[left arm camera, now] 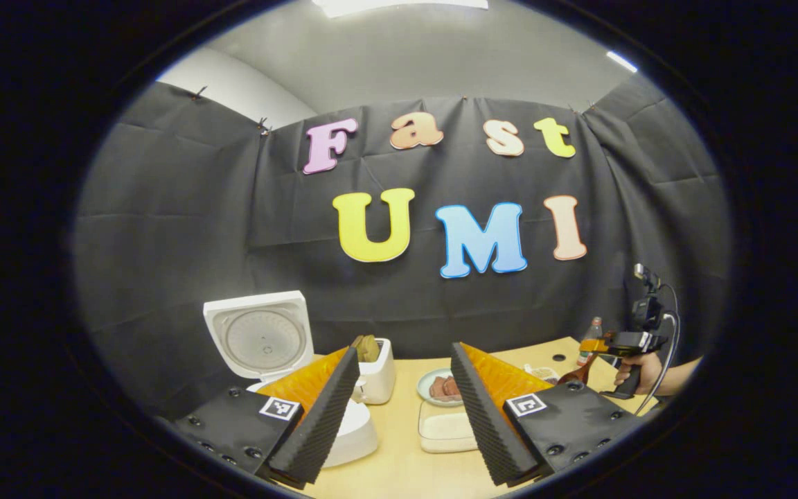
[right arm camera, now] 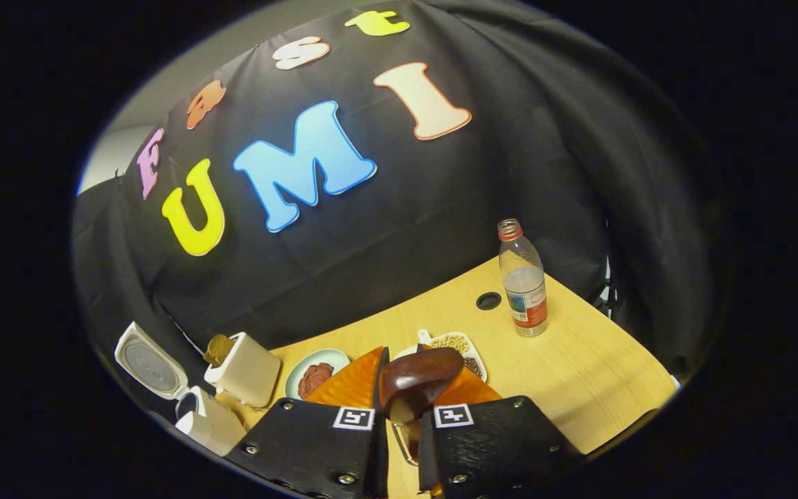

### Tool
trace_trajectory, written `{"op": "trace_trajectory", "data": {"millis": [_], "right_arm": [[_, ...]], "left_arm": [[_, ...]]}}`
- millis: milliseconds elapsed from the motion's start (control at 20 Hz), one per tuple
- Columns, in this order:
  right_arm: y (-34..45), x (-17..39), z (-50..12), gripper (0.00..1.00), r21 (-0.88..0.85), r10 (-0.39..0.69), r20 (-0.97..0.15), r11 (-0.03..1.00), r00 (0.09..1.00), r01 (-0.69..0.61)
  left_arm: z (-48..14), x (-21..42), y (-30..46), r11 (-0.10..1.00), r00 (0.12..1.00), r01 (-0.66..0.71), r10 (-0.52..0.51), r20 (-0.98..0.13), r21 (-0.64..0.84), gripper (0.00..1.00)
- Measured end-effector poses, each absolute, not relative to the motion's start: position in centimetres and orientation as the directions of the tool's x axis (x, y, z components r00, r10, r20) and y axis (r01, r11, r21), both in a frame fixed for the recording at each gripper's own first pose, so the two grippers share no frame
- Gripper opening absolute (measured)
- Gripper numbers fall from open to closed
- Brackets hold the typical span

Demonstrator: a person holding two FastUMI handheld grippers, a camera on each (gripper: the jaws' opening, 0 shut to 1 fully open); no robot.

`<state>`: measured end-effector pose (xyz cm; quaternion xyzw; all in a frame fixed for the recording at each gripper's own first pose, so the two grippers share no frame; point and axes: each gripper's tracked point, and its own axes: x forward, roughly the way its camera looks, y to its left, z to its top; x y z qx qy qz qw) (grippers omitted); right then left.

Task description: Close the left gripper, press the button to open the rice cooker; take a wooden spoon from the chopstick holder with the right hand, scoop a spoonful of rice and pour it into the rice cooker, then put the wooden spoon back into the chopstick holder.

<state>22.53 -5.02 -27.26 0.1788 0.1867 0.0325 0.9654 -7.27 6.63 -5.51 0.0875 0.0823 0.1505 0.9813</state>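
The white rice cooker (left arm camera: 356,433) stands at the table's left with its lid (left arm camera: 260,339) raised, and appears again at the lower left as the rice cooker (right arm camera: 208,423). Just right of it is the white chopstick holder (left arm camera: 377,378), with brown utensils sticking out. My left gripper (left arm camera: 404,353) hovers open in front of both, holding nothing. My right gripper (right arm camera: 402,371) is shut on the handle of the dark wooden spoon (right arm camera: 418,378), whose bowl points forward over a small dish of grains (right arm camera: 456,342). In the left gripper view a hand holds the right gripper (left arm camera: 591,345) at the far right, the wooden spoon (left arm camera: 574,377) hanging beneath.
A plate of reddish food (left arm camera: 440,387) and a white rectangular container (left arm camera: 444,431) sit mid-table. An uncapped plastic bottle (right arm camera: 524,284) stands at the back right beside a round cable hole (right arm camera: 488,300). The chopstick holder (right arm camera: 246,374) and the plate (right arm camera: 316,378) lie left of my right gripper.
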Motion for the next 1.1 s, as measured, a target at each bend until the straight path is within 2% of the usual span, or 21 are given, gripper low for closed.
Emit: {"op": "trace_trajectory", "data": {"millis": [200, 250, 450, 650, 700, 750, 800, 850, 1000, 1100], "right_arm": [[-4.0, 24.2, -29.6, 0.17, 0.275, 0.099, -0.393, 0.961, 0.914, 0.014], [-3.8, 24.4, -30.1, 0.17, 0.277, 0.102, -0.400, 0.961, 0.911, 0.014], [-2.9, 24.4, -31.9, 0.18, 0.289, 0.131, -0.415, 0.957, 0.900, -0.006], [-5.6, 22.7, -32.0, 0.37, 0.248, 0.084, -0.428, 0.968, 0.900, 0.028], [-6.6, 22.0, -31.4, 0.56, 0.230, 0.062, -0.421, 0.972, 0.905, 0.041], [-7.5, 21.5, -31.0, 0.67, 0.219, 0.046, -0.417, 0.974, 0.908, 0.051], [-8.4, 20.8, -30.4, 0.72, 0.207, 0.029, -0.413, 0.976, 0.910, 0.063], [-9.3, 20.1, -29.4, 0.82, 0.198, 0.016, -0.398, 0.978, 0.917, 0.069], [-12.2, 17.1, -25.8, 0.82, 0.151, -0.029, -0.321, 0.985, 0.947, 0.082], [-12.5, 15.2, -22.0, 0.82, 0.119, -0.010, -0.256, 0.992, 0.967, 0.042]], "left_arm": [[-5.4, -8.4, 7.1, 0.934, 0.935, -0.305, 0.331, -0.130, 0.185, 0.96], [-5.5, -8.7, 7.3, 0.932, 0.930, -0.315, 0.341, -0.134, 0.180, 0.89], [-5.5, -9.1, 7.7, 0.926, 0.921, -0.344, 0.365, -0.137, 0.156, 0.93], [-5.4, -8.8, 7.6, 0.926, 0.923, -0.343, 0.364, -0.128, 0.160, 0.96], [-5.5, -8.6, 7.6, 0.927, 0.924, -0.341, 0.361, -0.129, 0.156, 0.97], [-5.5, -8.4, 7.6, 0.929, 0.924, -0.340, 0.359, -0.130, 0.148, 0.97], [-5.6, -8.1, 7.5, 0.932, 0.927, -0.337, 0.354, -0.129, 0.135, 0.97], [-5.5, -7.6, 7.4, 0.936, 0.930, -0.332, 0.346, -0.127, 0.119, 0.97], [-5.4, -6.5, 7.5, 0.941, 0.934, -0.327, 0.336, -0.122, 0.088, 0.97], [-5.2, -5.7, 7.5, 0.943, 0.936, -0.323, 0.331, -0.119, 0.077, 0.97]]}}
